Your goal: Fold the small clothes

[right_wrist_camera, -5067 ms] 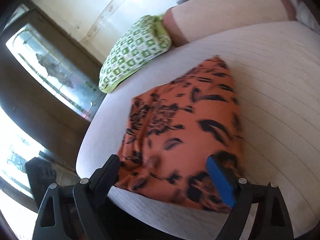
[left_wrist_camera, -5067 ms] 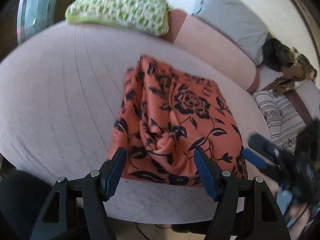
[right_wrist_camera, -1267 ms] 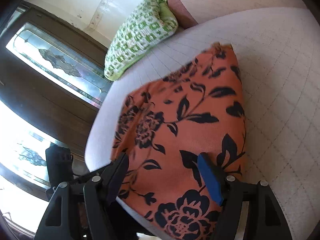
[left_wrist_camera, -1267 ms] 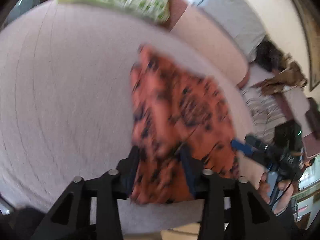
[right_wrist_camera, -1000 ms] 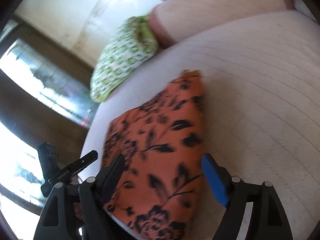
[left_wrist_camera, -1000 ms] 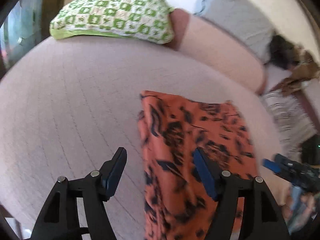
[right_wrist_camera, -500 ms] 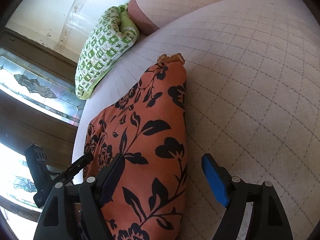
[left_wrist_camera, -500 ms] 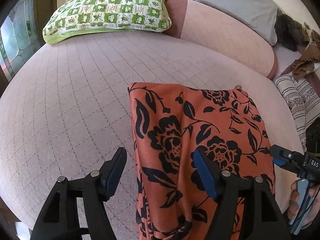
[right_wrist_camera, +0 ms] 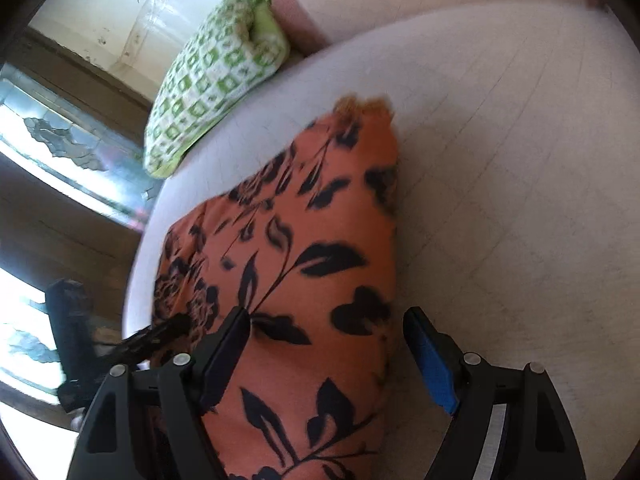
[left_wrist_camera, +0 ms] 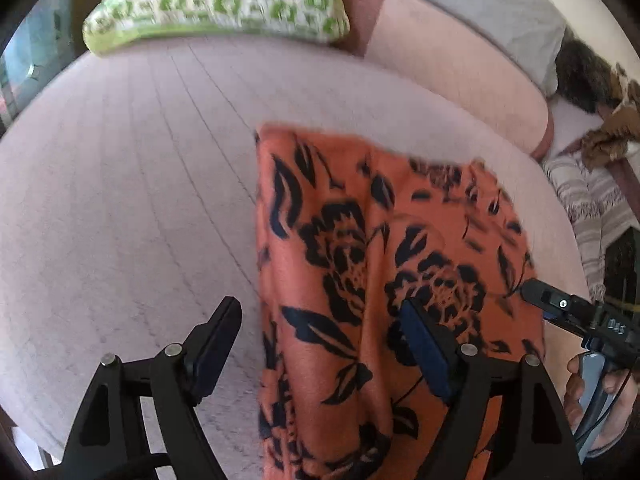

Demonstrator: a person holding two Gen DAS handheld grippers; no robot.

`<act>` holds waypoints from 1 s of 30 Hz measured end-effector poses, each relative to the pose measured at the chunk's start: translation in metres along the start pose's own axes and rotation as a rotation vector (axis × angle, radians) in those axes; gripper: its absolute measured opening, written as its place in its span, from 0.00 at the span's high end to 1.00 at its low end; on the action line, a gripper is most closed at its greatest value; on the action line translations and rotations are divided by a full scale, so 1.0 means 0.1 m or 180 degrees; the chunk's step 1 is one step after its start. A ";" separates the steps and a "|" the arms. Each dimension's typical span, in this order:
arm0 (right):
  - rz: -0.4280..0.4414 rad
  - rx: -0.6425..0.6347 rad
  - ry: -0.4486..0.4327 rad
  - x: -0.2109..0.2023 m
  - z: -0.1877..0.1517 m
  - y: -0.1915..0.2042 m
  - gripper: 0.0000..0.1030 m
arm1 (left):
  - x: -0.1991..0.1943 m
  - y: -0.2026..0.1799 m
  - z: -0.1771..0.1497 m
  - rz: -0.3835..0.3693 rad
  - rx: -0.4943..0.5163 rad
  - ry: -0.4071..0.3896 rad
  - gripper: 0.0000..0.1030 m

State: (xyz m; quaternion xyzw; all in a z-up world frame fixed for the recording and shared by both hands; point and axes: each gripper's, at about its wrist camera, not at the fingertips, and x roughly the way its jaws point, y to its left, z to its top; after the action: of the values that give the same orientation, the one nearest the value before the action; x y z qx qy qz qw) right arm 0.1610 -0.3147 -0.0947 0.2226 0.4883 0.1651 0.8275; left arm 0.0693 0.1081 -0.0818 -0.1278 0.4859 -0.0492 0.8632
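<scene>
The pale quilted bed (left_wrist_camera: 132, 208) fills most of both views, with a green-and-white checked pillow (left_wrist_camera: 216, 0) at its far side and a long pink bolster (left_wrist_camera: 452, 60) beside it; farther right, striped fabric (left_wrist_camera: 588, 204) lies off the edge. The orange cloth with black flowers (left_wrist_camera: 360, 264) lies on the bed near its front edge as a long folded panel, and its near end seems to run off the bottom of the pictures. You appear to be between folds: the cloth is already narrowed lengthwise and neither tool grips it. Your left tool (left_wrist_camera: 324, 356) hovers with jaws wide, and they have just been opening; the cloth's left edge lies between them but the pads do not press it. Your right tool (right_wrist_camera: 328, 352) stands open too, straddling the cloth's right edge without pinching, and your hand (left_wrist_camera: 600, 404) holds its grip in the left view. The next move likely calls for lowering both tools onto the near corners, closing on all the layers together, and carrying that end toward the far edge so the sides stay lined up. White letters on the right tool's body are too small and blurred to read with confidence.
</scene>
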 end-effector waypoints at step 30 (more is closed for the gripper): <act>0.0090 -0.0956 0.0032 0.09 -0.30 0.62 0.14 | 0.36 0.12 0.83 -0.0671 0.0683 -0.0048 0.84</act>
State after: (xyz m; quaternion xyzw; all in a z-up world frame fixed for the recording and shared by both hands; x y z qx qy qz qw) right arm 0.1354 -0.2515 -0.0816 0.1023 0.4591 0.2490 0.8466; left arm 0.1581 0.1267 -0.0735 -0.0855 0.4553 -0.1903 0.8656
